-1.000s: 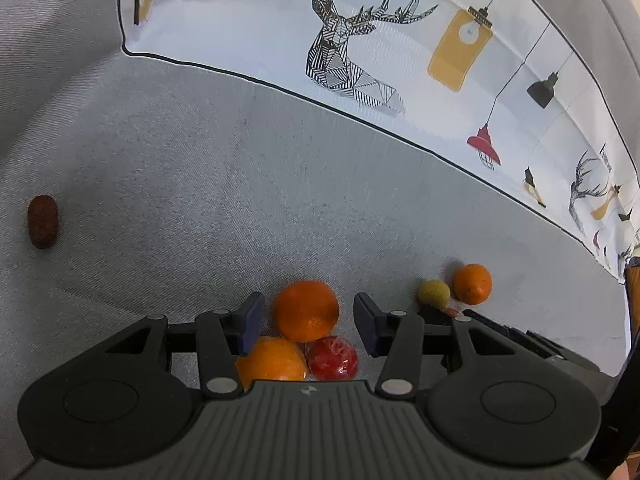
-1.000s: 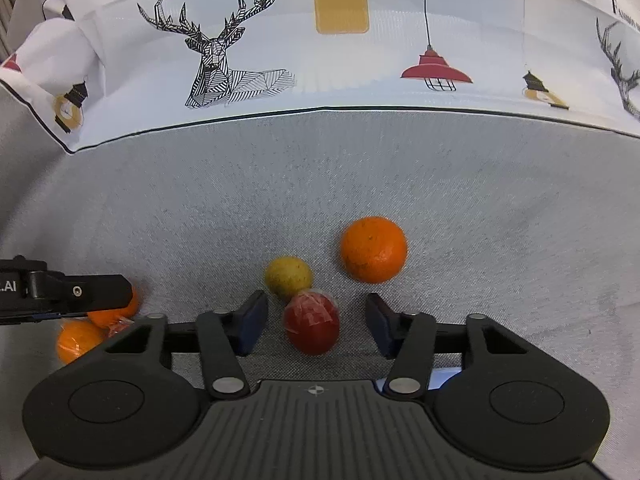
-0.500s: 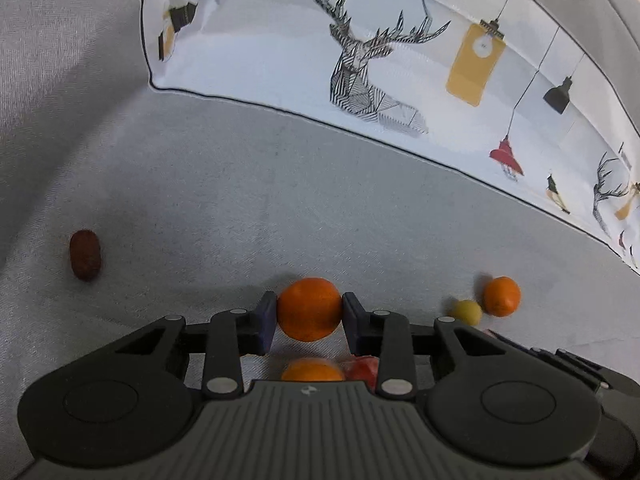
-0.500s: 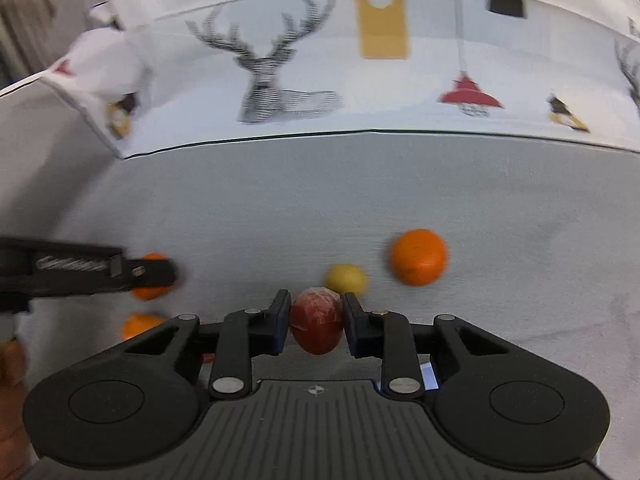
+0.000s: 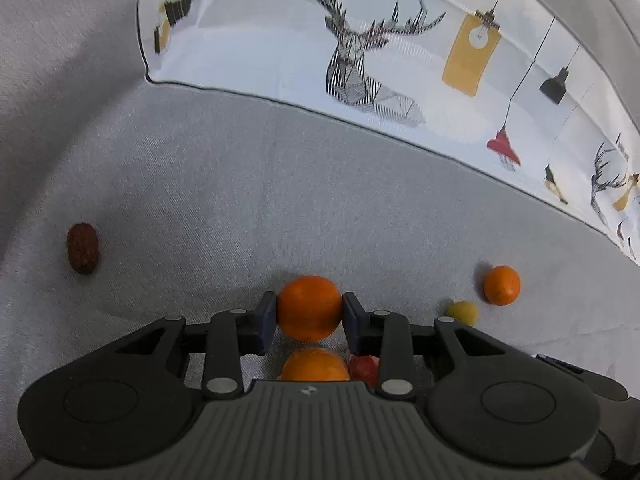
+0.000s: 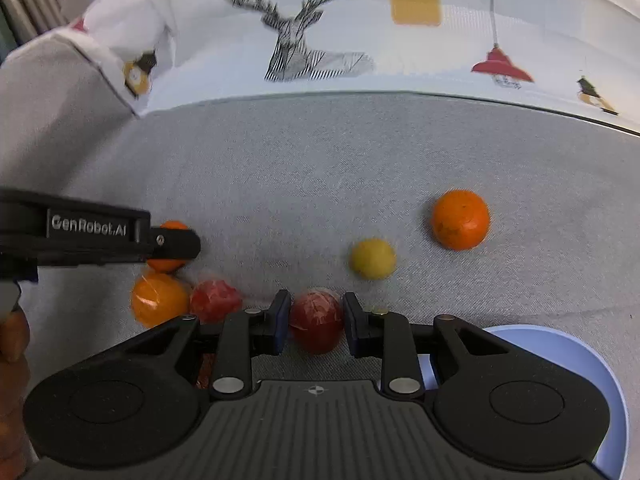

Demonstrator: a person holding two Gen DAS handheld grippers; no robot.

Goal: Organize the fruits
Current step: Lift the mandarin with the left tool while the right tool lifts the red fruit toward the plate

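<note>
My left gripper point(image 5: 309, 318) is shut on an orange point(image 5: 309, 307) and holds it above the grey sofa seat; it also shows in the right wrist view point(image 6: 170, 246), where its finger covers most of the orange. Under it lie a second orange point(image 5: 314, 365) and a red fruit point(image 5: 365, 365). My right gripper point(image 6: 316, 320) is shut on a red fruit point(image 6: 317, 321). On the seat lie a yellow fruit point(image 6: 373, 259), an orange point(image 6: 460, 219), another orange point(image 6: 159, 300) and a red fruit point(image 6: 216, 300).
A brown date-like fruit point(image 5: 82, 248) lies alone at the far left of the seat. A pale blue bowl point(image 6: 560, 364) sits at the lower right under my right gripper. A printed deer cushion point(image 5: 380, 40) lines the back.
Both grippers closed on their fruits, the left on the orange and the right on the red fruit, and both have lifted them off the seat.
</note>
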